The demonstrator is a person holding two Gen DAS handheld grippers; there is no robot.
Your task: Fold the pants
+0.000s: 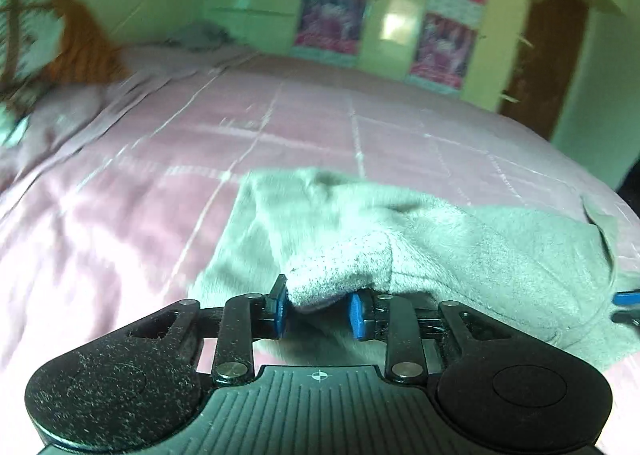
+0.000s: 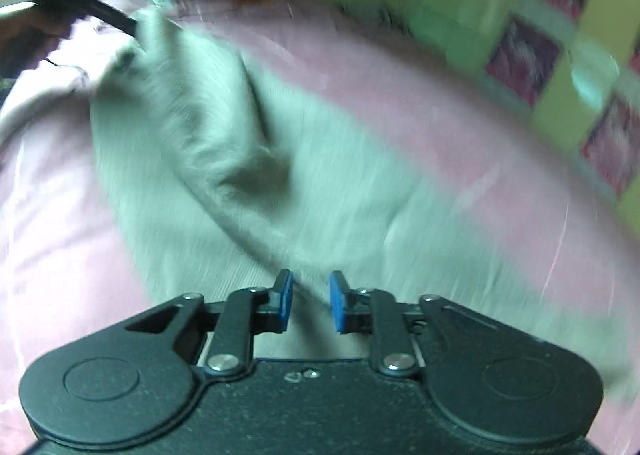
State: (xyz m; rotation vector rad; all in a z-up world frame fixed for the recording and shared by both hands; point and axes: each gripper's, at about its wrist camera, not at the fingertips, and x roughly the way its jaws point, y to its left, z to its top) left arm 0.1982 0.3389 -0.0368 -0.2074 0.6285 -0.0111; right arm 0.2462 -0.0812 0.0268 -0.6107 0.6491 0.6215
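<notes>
Grey fleece pants lie on a pink bedspread. My left gripper has its blue pads around a thick folded edge of the pants and lifts it off the bed. In the right wrist view the pants spread across the bed, blurred by motion. My right gripper has its pads apart with a thin ridge of the cloth running between them; a grip is not clear. The left gripper shows far off at the top left, holding the pants' far end. The right gripper's blue tip shows at the right edge.
The pink quilted bedspread covers a wide bed. Rumpled pink bedding and an orange cloth sit at the far left. Another grey garment lies at the far end. Green cupboards with posters and a brown door stand behind.
</notes>
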